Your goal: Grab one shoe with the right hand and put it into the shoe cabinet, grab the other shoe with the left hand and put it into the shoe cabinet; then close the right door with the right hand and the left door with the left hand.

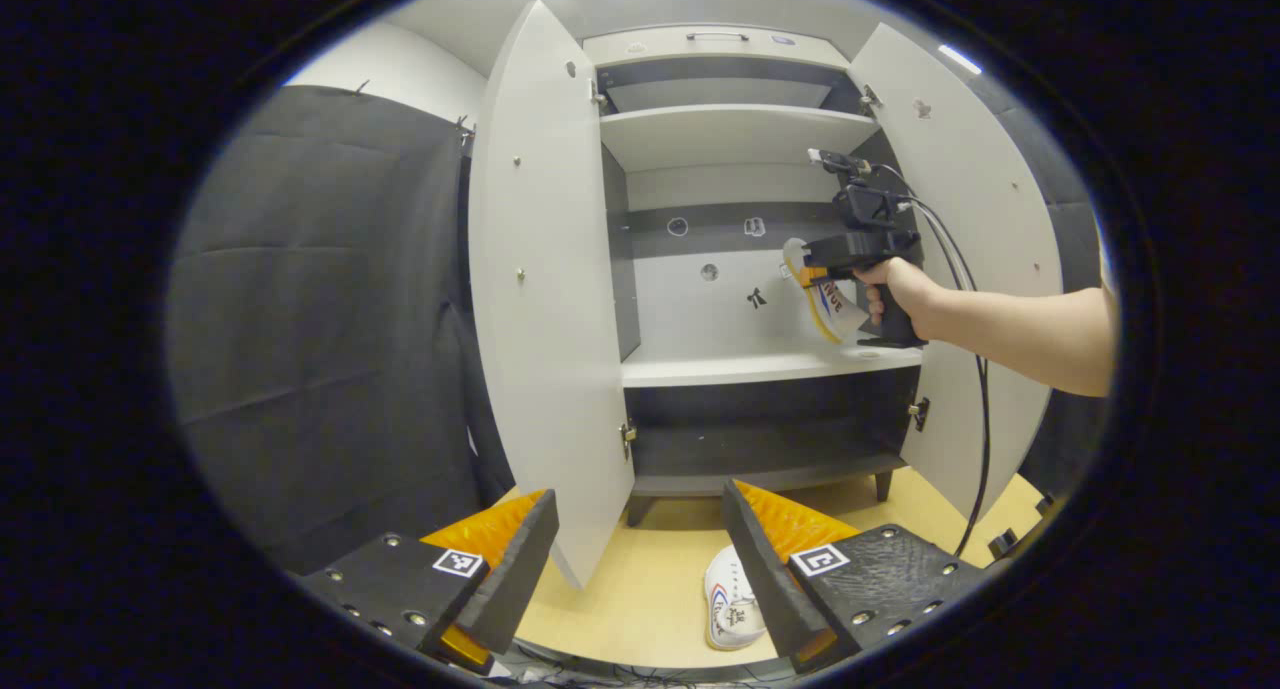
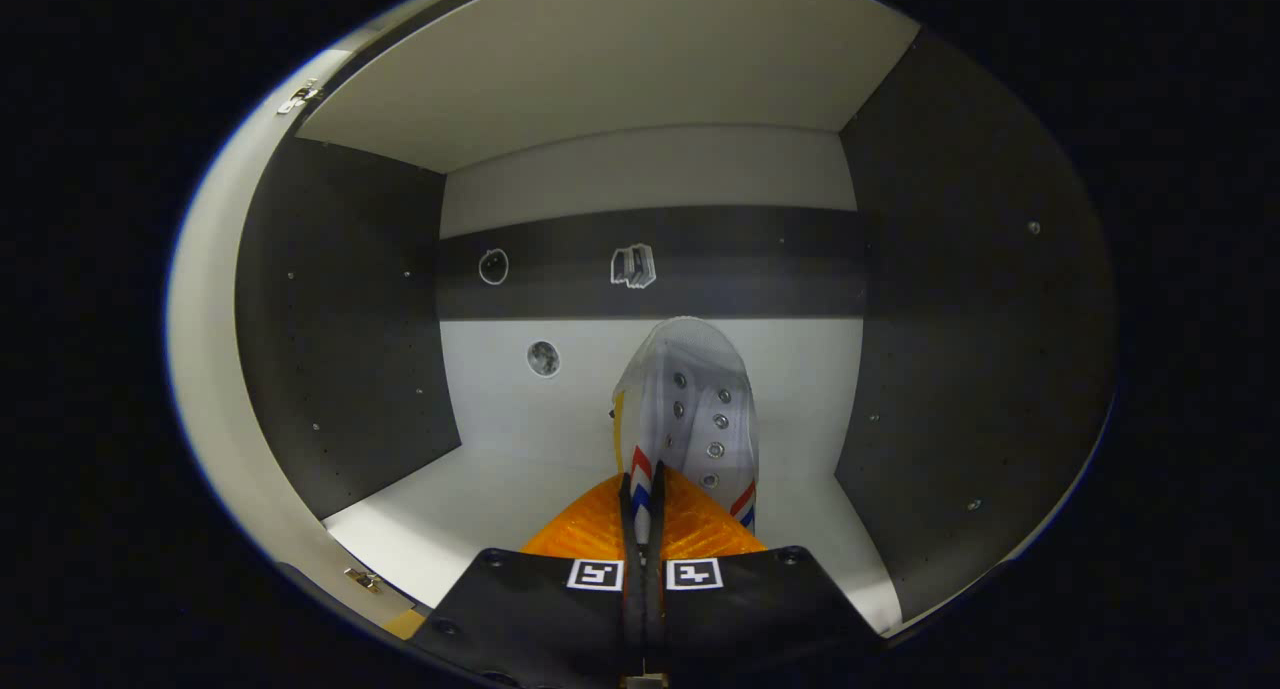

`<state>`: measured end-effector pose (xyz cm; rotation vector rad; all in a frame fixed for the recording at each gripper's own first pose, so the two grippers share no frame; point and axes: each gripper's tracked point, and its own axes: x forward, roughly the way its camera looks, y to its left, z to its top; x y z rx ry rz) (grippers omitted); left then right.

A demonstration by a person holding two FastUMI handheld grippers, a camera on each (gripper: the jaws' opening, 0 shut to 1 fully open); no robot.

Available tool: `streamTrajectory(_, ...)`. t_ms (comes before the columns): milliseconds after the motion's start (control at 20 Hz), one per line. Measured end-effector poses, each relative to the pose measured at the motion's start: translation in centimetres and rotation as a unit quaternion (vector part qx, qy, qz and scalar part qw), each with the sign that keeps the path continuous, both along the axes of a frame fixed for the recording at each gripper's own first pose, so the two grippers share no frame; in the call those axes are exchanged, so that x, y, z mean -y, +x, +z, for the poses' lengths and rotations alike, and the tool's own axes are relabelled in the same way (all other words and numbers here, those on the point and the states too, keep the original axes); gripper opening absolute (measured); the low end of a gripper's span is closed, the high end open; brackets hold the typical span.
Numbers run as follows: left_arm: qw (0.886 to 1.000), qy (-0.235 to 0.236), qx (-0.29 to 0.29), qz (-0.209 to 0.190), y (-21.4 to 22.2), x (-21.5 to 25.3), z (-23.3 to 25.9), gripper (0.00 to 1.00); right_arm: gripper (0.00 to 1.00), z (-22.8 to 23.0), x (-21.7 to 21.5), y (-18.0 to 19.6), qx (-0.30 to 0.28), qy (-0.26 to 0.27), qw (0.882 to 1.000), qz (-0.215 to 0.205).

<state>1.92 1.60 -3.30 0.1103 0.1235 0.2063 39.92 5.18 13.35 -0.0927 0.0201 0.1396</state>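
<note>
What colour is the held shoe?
White shoe, red-and-blue stripes; best in right gripper view.

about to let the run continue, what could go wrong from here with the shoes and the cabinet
The right gripper pinches only the heel edge of the shoe, which hangs above the middle shelf; released from there, it may tip or land crooked. The second shoe lies on the floor near the open left door, which the left gripper could bump when reaching down.

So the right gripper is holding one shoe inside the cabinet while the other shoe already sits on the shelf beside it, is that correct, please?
Not quite: the other shoe is not on the shelf; it lies on the floor in front of the cabinet, as the left gripper view shows. The rest holds: the right gripper is shut on the held shoe inside the cabinet.
</note>
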Motion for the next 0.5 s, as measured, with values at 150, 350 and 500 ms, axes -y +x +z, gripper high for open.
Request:
streamTrajectory(150, 1.0, 0.006, -0.001, 0.028, -0.4, -0.1, 0.5, 0.94, 0.01, -2.0, 0.3, 1.9, -0.037, 0.026, 0.999, -0.002)
streamTrajectory(350, 0.998, 0.013, -0.001, 0.053, -0.8, -0.4, 0.9, 0.95, 0.02, -2.9, 0.0, 3.7, -0.054, 0.029, 0.998, -0.013)
streamTrajectory(500, 0.998, 0.008, -0.005, 0.066, -1.1, -0.8, 0.6, 0.95, 0.08, -4.0, -0.6, 4.9, -0.073, 0.035, 0.997, -0.014)
